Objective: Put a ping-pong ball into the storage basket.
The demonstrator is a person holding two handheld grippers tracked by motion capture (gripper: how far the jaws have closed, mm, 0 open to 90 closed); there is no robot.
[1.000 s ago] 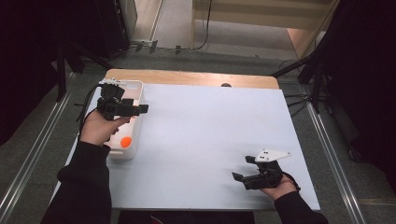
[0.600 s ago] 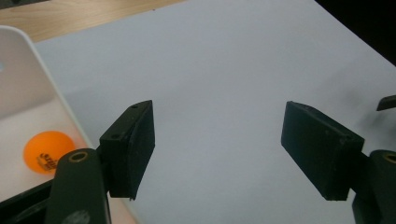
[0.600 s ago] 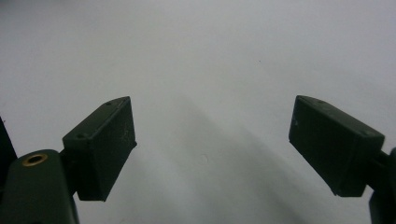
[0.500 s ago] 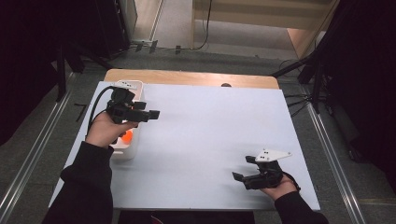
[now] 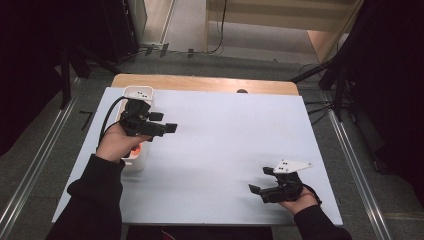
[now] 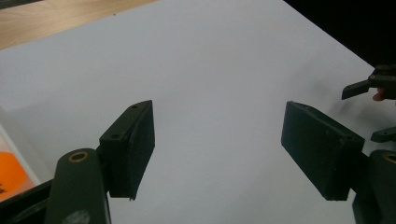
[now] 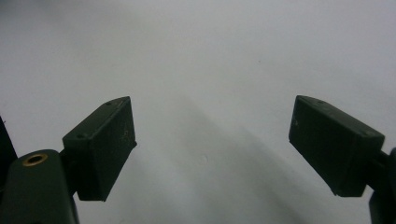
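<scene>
Nearest to me is the right gripper (image 5: 262, 188), sitting low at the near right of the white table top (image 5: 230, 150), jaws spread wide with nothing between them. In the right gripper view it's just those two black jaws over bare white surface, a soft shadow running between them. The grey three-cornered plate (image 5: 292, 165) sits on top of it.

A bit further in, on the left side, my left gripper (image 5: 165, 124) is held above the table, jaws also wide apart and empty, pointing toward the middle. Its cable (image 5: 107, 117) loops back off the left. Under that hand there's a white power strip (image 5: 137, 95) lying along the left edge, with an orange bit (image 6: 11, 172) on it that I catch in the corner of the left gripper view. I can't tell if that's a switch or a light. No task thing named here, so that strip is the one object on the table.

Past the white sheet, a strip of bare wood (image 5: 200, 82) shows at the far edge. Beyond that: grey floor, metal rails (image 5: 30, 170) down both sides, dark stands, and a pale wooden unit (image 5: 280, 20) at the back.
</scene>
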